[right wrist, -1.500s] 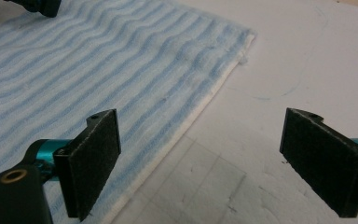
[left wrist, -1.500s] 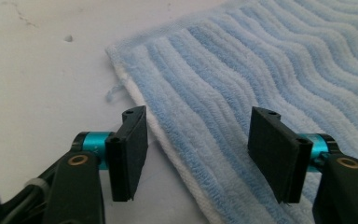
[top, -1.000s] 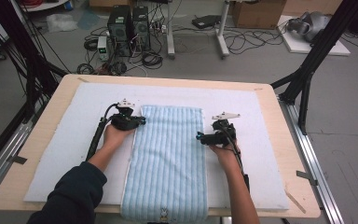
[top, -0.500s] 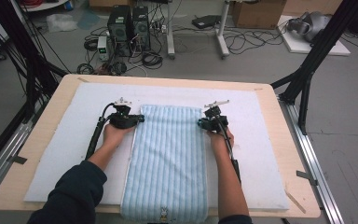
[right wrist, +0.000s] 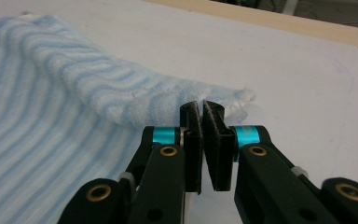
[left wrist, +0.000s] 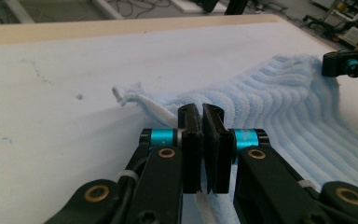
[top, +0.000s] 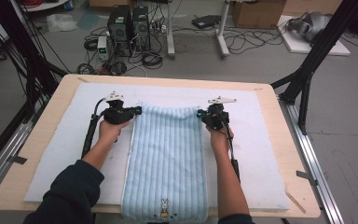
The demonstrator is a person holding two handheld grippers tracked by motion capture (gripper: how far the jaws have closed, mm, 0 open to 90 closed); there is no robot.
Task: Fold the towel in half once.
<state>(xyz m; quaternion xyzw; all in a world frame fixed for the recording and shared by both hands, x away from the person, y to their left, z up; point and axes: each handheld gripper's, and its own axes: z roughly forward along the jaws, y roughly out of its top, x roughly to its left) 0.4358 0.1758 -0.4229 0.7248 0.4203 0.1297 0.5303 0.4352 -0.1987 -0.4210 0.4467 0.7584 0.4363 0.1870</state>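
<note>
Writing: I can read no words anywhere. The only picture I see is a small bunny [top: 164,205] sewn on the near end of the towel, far behind both claws.
Towel: the blue striped towel [top: 165,158] lies long-ways between my two claws. Its far end is bunched up and lifted off the pad.
Left claw: my left claw [left wrist: 203,140] is pinched tight on the towel's far left corner. The cloth comes out in front of its tips and runs off to its right.
Right claw: my right claw [right wrist: 204,140] has just snapped together, and it bites the towel's far right corner. The white hem sticks out just past its tips.
Surface: a white pad [top: 270,154] lies under both claws, on a light wood table [top: 289,135].
Room: past the claws I see a grey floor with tangled cables [top: 247,42], computer boxes [top: 128,23] and black frame legs [top: 307,70].
Edges: the far edge of the pad is near, just ahead of the claws.
Open room: bare white pad spreads wide to the outer side of each claw.
</note>
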